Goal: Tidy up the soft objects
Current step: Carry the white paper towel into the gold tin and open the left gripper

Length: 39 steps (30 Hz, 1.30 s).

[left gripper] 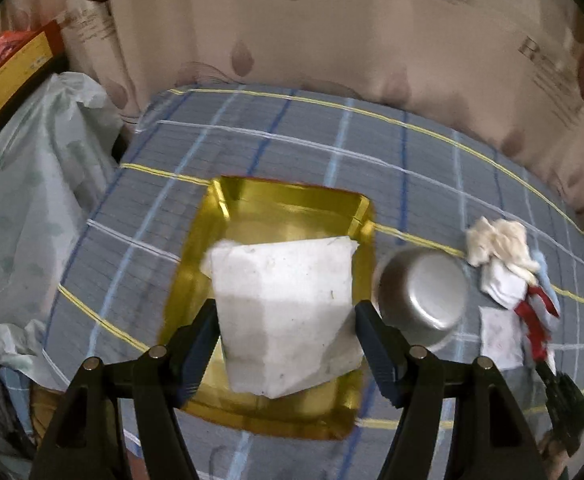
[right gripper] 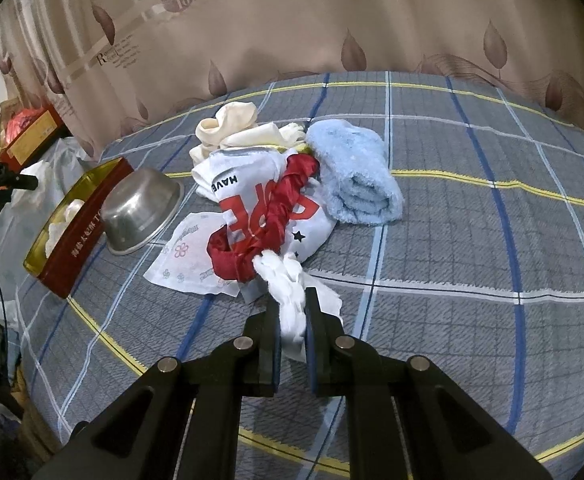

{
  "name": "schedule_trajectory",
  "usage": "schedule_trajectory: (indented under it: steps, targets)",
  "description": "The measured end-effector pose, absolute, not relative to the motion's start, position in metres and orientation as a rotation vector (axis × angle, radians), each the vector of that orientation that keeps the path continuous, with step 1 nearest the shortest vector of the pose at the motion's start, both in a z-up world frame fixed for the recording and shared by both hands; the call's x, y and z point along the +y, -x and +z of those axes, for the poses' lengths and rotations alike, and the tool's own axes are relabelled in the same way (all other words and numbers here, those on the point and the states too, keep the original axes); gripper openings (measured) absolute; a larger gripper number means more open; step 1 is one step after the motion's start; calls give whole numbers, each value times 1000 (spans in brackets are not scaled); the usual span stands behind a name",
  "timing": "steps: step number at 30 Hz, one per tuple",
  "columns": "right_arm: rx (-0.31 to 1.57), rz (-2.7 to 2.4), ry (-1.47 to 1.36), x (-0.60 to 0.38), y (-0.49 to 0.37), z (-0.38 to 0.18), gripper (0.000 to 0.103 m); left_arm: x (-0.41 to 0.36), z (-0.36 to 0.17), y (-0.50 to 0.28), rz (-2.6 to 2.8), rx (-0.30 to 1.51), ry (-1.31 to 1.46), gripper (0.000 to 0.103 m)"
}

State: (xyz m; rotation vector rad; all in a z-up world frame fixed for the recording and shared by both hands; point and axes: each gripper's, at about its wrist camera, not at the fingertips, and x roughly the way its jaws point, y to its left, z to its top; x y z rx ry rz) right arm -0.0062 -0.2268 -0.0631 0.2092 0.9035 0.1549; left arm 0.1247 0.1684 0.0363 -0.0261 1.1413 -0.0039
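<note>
Two grippers are seen: the left gripper is pinched wide on a white foam block above the gold tray, while the right gripper is pressed together on a white cloth beside the clothes pile mid-bed.

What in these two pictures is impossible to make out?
- Left wrist view: whether the white block rests in the gold tray or hangs between the left gripper fingers.
- Right wrist view: the red letters on the white shirt, crossed by a red cloth.
</note>
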Motion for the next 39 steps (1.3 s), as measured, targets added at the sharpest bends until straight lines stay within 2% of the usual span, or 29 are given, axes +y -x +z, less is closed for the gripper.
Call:
schedule_trajectory:
  steps: [8,22,34,39]
  targets:
    - [906,134,-212,-226,6,-62,11,203,18,-163,47,1137,72,71]
    - [910,104,-208,-222,7,-63,11,210,-32,-208,132,1230,18,75]
    - [899,87,-199,-220,9,-60,11,215,-24,-205,92,1225,50,76]
    - [889,79,-201,-218,11,-56,11,218,-16,-203,70,1196,64,82]
